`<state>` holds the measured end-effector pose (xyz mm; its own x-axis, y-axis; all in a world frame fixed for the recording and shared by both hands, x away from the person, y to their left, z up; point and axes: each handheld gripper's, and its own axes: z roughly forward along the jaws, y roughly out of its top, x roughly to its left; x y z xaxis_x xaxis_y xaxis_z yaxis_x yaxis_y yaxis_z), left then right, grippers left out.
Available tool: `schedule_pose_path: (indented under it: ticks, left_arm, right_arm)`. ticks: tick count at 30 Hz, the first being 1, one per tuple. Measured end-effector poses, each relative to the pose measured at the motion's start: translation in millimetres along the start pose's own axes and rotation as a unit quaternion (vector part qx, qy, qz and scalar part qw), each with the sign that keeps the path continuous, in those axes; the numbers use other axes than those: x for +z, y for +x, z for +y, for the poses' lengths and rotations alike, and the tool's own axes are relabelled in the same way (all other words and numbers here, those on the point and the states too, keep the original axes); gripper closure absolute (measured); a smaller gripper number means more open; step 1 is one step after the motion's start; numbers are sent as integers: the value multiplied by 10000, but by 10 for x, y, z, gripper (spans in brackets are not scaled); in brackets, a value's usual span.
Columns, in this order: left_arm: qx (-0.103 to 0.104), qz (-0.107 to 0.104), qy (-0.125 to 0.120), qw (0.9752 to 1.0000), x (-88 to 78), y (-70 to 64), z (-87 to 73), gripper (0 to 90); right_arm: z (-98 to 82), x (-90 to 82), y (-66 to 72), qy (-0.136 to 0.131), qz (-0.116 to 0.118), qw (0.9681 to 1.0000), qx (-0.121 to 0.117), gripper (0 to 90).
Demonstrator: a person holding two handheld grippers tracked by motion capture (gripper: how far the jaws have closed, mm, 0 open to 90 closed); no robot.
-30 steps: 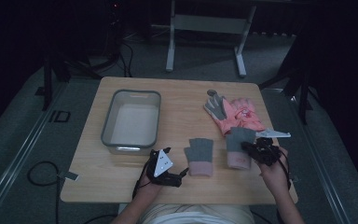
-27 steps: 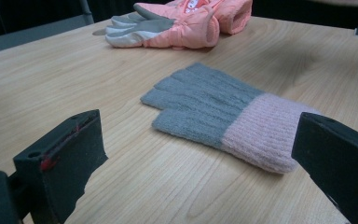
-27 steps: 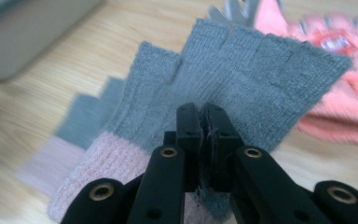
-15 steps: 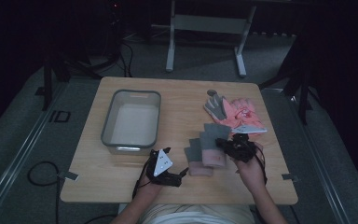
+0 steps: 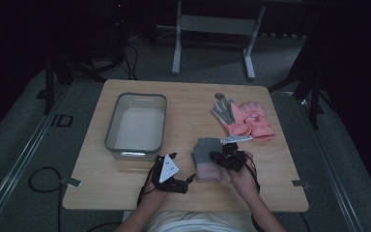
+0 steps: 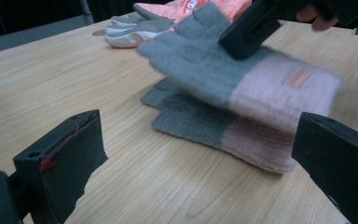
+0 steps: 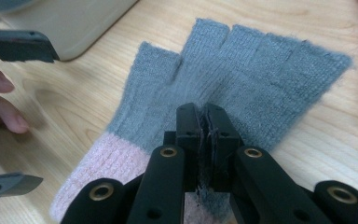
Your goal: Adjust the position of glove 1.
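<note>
A grey fingerless glove with a pink cuff (image 6: 205, 65) hangs just above the table, and my right gripper (image 7: 207, 116) is shut on its middle. Under it lies a matching glove (image 6: 214, 128), flat on the wooden table (image 5: 188, 104). In the high view the held glove (image 5: 204, 146) covers most of the lying one, whose pink cuff (image 5: 207, 174) sticks out toward the front. My left gripper (image 5: 171, 169) rests near the front edge, left of the gloves. Its jaws stand wide open with nothing between them, and its fingers (image 6: 60, 158) frame the glove pair.
A grey plastic bin (image 5: 136, 125) stands on the left half of the table. A pair of pink gloves (image 5: 253, 121) with a grey-palmed one (image 5: 224, 111) lies at the back right. A small white strip (image 5: 236, 140) lies just behind my right gripper.
My right gripper has carried the grey and pink glove leftward, from beside the lying glove to over it. The left gripper has stayed in place.
</note>
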<state>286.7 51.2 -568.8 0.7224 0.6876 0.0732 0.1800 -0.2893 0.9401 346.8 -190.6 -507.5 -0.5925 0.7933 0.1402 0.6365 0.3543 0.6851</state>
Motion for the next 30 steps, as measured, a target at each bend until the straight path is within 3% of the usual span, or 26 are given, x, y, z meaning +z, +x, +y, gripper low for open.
schedule_pose_path:
  ticks: [11,20,23,27,30]
  left_arm:
    - [85,-5,-6,10000,-3,-19,1,19]
    - [72,46,59,9999,8,-18,5,19]
    - [-27,122,89,9999,14,-8,8,18]
    - [-105,52,34,9999,8,20,4,19]
    - [8,-26,16,10000,10,5,20,18]
  right_arm:
    - [-46,173,-38,261,70,9996,-20,850]
    - [-85,271,-71,381,98,9992,-3,834]
    - [-104,288,-76,401,101,9991,7,820]
    - [-115,287,-78,371,98,9993,11,744]
    - [-88,170,-108,78,194,9998,60,650]
